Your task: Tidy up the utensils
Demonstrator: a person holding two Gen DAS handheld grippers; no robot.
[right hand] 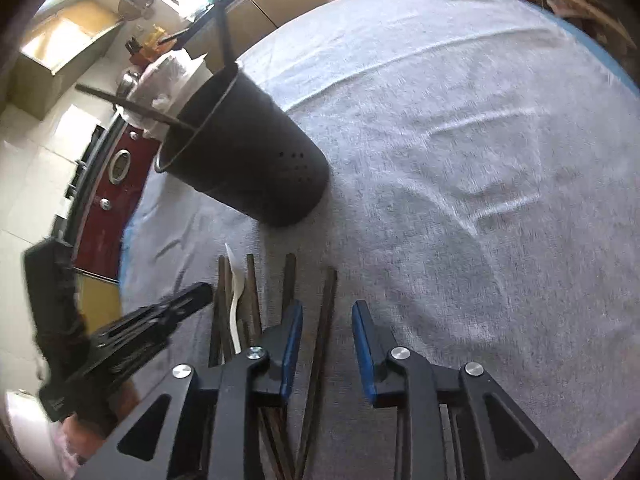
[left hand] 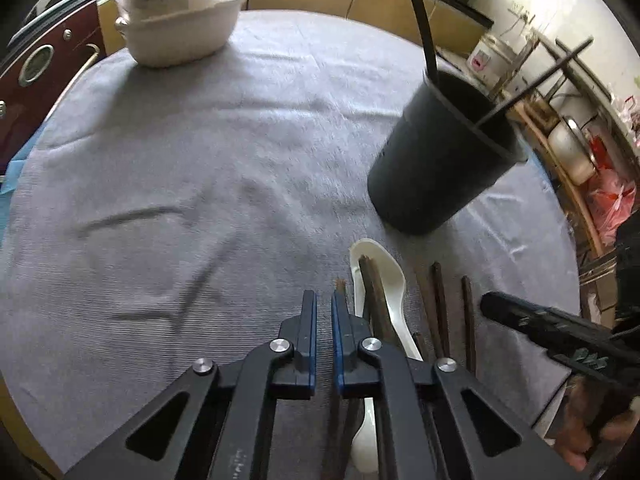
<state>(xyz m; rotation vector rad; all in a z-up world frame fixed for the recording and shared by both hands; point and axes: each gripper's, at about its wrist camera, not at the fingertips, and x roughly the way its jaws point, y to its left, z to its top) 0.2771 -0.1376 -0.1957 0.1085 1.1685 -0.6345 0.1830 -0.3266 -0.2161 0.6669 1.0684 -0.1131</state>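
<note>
1. White basket (left hand: 180, 40) stuffed with pale cloth sits at the far left of the grey-clothed worktop (left hand: 160, 160), well apart from the work.
2. Left hand-held gripper (left hand: 324, 304): jaws nearly together, apparently pinched on one dark chopstick (left hand: 341, 286) whose tip pokes out just past the pads.
3. White soup spoon (left hand: 384, 280) lies just beside, a chopstick resting across its bowl.
4. More chopsticks (left hand: 440, 304) lie loose, roughly parallel, probably gathered for picking one by one.
5. Right hand-held gripper (right hand: 326, 316): jaws part open, astride a chopstick (right hand: 324, 320) but not pressing it.
6. Black holder (left hand: 440, 160) stands beyond the pile, already carrying a few utensils; likely the destination.
</note>
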